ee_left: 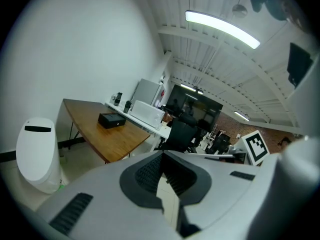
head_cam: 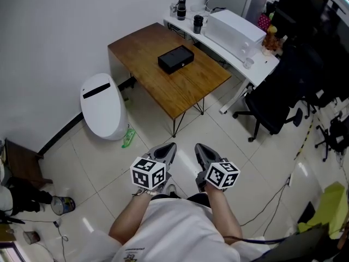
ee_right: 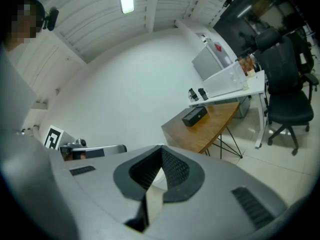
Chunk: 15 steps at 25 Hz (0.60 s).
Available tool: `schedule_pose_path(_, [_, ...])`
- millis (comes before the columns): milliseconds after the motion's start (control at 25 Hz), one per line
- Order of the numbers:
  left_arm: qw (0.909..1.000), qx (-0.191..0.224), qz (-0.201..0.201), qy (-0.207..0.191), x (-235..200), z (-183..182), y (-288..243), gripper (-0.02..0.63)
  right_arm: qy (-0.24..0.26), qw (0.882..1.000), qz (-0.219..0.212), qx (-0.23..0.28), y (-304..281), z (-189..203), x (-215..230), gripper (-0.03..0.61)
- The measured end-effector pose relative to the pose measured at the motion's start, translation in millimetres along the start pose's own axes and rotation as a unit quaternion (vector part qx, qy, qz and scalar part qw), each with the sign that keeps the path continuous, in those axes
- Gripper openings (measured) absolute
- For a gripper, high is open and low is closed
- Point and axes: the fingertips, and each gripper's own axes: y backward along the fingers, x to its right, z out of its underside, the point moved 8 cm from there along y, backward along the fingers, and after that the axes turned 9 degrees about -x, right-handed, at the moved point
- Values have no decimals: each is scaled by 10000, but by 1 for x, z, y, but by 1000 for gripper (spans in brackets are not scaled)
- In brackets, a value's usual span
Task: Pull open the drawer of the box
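The black box (head_cam: 175,59) lies flat on the wooden table (head_cam: 158,78), far ahead of both grippers; its drawer looks closed. My left gripper (head_cam: 168,150) and right gripper (head_cam: 201,150) are held side by side close to my body, over the tiled floor, well short of the table. Both have their jaws together with nothing between them. In the left gripper view the box (ee_left: 111,119) is small at the left, beyond the left gripper (ee_left: 162,157). In the right gripper view the box (ee_right: 194,115) sits on the table, far beyond the right gripper (ee_right: 160,150).
A white rounded bin (head_cam: 102,106) stands left of the table, with a green bottle (head_cam: 127,137) on the floor beside it. Behind the table, a white desk (head_cam: 259,69) carries a white case (head_cam: 234,29) and dark cups. A black office chair (head_cam: 275,105) stands at the right.
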Motion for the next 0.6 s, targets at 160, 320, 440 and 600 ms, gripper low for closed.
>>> schedule_pose_path(160, [10000, 6, 59, 5, -13, -10, -5, 3, -31, 10000, 48, -32, -14, -5, -1, -12])
schedule_pose_path(320, [9999, 3, 62, 87, -24, -16, -15, 3, -11, 9999, 115, -62, -24, -10, 6, -12])
schedule_pose_path(440, [9999, 22, 19, 140, -30, -21, -23, 2, 13, 9999, 97, -106, -33, -17, 12, -12])
schedule_pose_path(600, [9998, 47, -82, 172, -39, -30, -39, 2, 117, 9997, 22, -193, -50, -33, 24, -12])
